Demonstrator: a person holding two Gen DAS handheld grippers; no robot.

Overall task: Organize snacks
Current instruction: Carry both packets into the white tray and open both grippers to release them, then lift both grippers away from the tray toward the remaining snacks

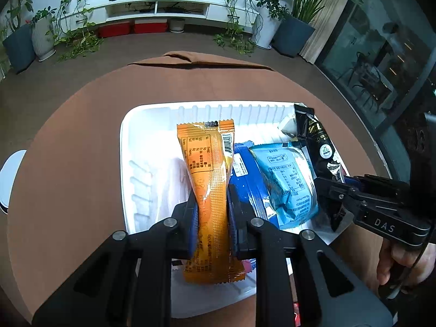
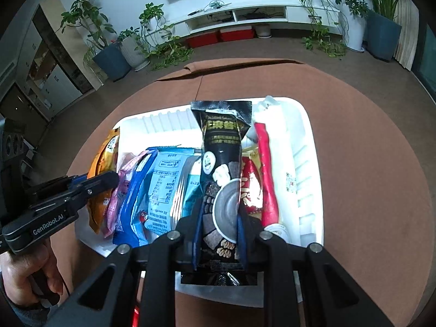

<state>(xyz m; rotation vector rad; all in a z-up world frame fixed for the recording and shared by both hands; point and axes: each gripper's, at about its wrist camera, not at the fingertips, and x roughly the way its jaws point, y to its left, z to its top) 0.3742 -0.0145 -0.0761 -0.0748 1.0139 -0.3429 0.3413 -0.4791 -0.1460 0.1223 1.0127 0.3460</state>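
Note:
My left gripper (image 1: pixel 212 204) is shut on an orange snack packet (image 1: pixel 209 169) and holds it lengthwise over the left half of the white basket (image 1: pixel 128 147). My right gripper (image 2: pixel 219 218) is shut on a black snack packet (image 2: pixel 222 150) over the right half of the basket (image 2: pixel 308 147). A light blue packet (image 1: pixel 286 182) and a dark blue packet (image 1: pixel 250 188) stand on edge between the two held packets. In the right wrist view the orange packet (image 2: pixel 105 163), a pink packet (image 2: pixel 120 196), the blue packets (image 2: pixel 160 188) and a red and white packet (image 2: pixel 265 174) show side by side.
The basket sits on a round table with a brown cloth (image 1: pixel 68 147). A white object (image 1: pixel 11 174) lies at the table's left edge. The right gripper's body (image 1: pixel 381 207) reaches in from the right; the left gripper's body (image 2: pixel 54 204) from the left. Potted plants and a white cabinet stand behind.

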